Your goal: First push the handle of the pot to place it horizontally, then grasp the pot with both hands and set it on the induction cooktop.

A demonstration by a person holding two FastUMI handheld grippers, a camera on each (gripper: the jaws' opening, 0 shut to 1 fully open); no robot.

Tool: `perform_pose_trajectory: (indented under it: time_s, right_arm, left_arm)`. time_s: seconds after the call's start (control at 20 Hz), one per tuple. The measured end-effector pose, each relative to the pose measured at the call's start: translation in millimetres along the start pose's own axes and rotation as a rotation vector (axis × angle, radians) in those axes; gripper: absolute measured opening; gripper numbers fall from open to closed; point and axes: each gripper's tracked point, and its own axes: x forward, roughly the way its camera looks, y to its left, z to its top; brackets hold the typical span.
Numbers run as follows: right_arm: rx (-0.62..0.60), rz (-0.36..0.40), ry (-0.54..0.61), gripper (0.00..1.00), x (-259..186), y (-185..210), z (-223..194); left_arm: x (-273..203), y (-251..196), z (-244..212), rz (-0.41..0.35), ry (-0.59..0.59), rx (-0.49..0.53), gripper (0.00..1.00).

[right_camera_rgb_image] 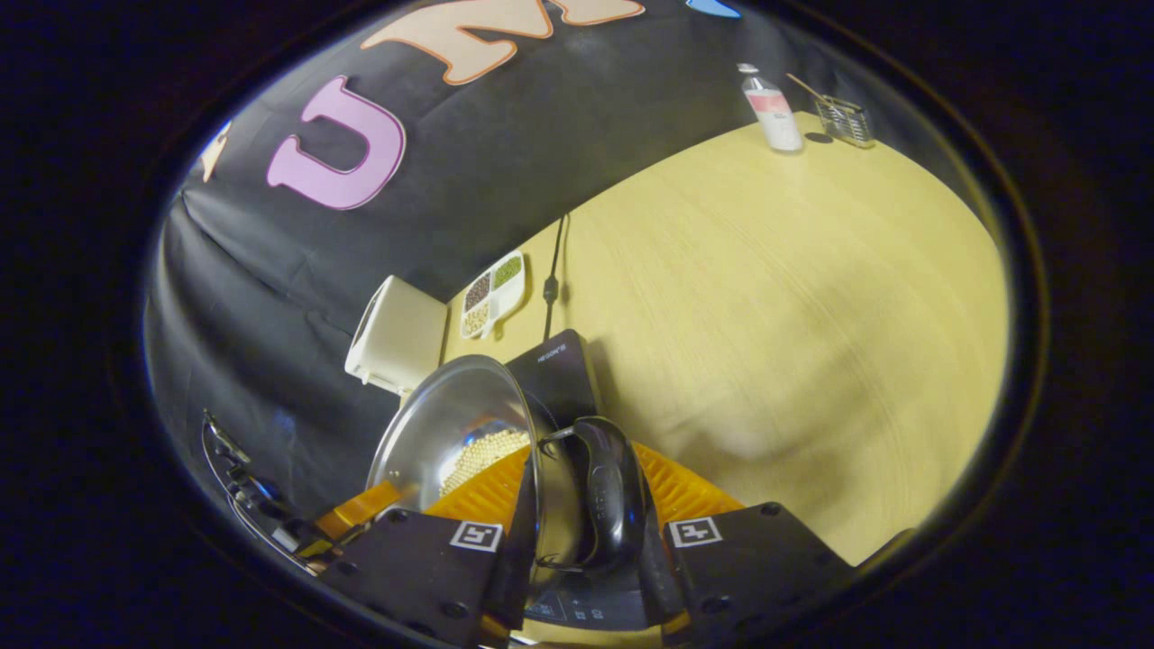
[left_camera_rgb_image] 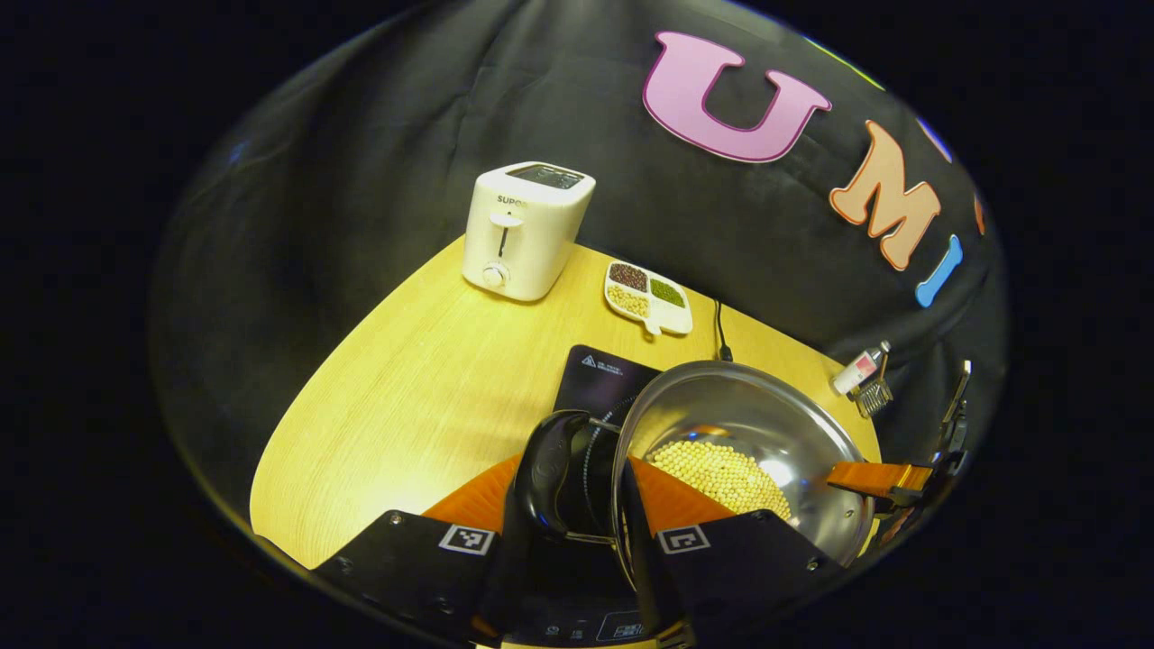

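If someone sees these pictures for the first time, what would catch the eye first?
First, the shiny steel pot holding pale beans, gripped by its black side handles between the orange jaws of both grippers, above the black induction cooktop. Next, the white toaster at the far edge of the wooden table, beside a divided dish of coloured beans.

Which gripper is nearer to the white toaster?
Left. The left gripper holds the pot on the toaster side; the right gripper holds the far rim, with the pot between it and the toaster.
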Motion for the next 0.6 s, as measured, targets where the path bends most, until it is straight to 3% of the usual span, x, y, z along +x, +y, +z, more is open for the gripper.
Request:
perform_pose_trajectory:
  time_s: [0.35,0.4,0.6]
  right_arm:
    - [-0.004,-0.002,0.008,0.52,20.6,-0.1,-1.3]
    - [-0.005,-0.003,0.010,0.46,23.4,0.0,-2.1]
    - [-0.005,-0.002,0.021,0.46,28.3,-0.2,-5.2]
  left_arm:
    - [16.2,4.8,13.1,0.015,-0.046,0.023,0.53]
    - [17.2,5.9,13.0,0.019,-0.048,0.024,0.53]
    - [21.4,9.8,10.5,0.032,-0.043,0.001,0.57]
